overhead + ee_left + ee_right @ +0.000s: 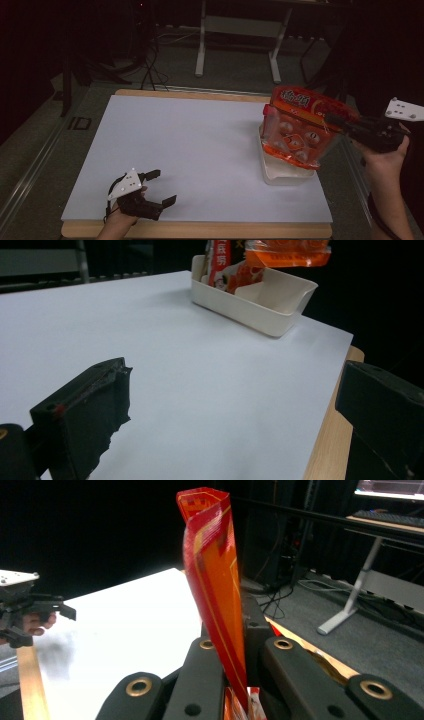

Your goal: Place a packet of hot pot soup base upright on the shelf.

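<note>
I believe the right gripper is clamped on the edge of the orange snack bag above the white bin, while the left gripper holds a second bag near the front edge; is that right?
Not quite: the left gripper holds nothing. The high view shows its jaws open over the bare white sheet. The rest stands: the right gripper is clamped on the edge of the orange snack bag above the white bin.

room: dark | floor (235, 70): grey carpet | desk frame (240, 30): white, behind table

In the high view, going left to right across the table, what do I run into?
Left tool, open over the white sheet → white tray → orange snack bag → right tool, clamped on the bag's edge.
</note>
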Demonstrator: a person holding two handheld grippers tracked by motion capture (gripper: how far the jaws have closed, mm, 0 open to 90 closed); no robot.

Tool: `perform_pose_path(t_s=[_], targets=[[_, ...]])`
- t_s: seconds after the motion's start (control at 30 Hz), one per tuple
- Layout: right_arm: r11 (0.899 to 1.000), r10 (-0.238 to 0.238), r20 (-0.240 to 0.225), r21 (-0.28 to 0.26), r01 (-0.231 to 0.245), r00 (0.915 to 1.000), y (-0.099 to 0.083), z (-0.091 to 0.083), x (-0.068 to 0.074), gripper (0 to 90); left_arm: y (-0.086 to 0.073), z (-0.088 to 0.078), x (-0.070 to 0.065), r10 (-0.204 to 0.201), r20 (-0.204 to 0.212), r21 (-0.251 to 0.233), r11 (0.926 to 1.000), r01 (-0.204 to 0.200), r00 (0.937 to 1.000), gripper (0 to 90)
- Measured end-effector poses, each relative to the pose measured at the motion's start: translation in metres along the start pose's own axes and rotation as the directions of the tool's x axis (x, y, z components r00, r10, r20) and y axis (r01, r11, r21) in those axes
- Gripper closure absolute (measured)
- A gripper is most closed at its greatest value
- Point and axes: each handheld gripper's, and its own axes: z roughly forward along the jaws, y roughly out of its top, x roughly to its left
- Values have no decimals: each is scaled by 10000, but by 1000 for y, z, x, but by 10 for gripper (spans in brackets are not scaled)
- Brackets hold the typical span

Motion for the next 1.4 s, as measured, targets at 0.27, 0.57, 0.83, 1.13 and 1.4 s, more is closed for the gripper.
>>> perform_pose_path(t_s=[0.27,0.57,0.83,1.13,1.4], targets=[[9994,319,173,142,-321,9993,-14,-1,-11,900,-8,-11,2,-431,-235,-250,9988,425,9988,16],[9971,436,171,622,-446,9989,-31,16,-16,900,-9,-9,1,-310,-283,-133,9994,307,9991,16],[9961,569,124,666,-576,9983,-36,24,-16,900,-9,-6,-1,-150,-256,25,9999,150,9996,15],[9926,781,10,931,-778,9969,-51,34,-16,900,-11,-5,-1,-185,-237,36,9998,186,9995,16],[9898,1195,9,785,-1192,9928,-69,26,-19,900,-11,-1,-1,-181,-202,123,9998,184,9996,16]])
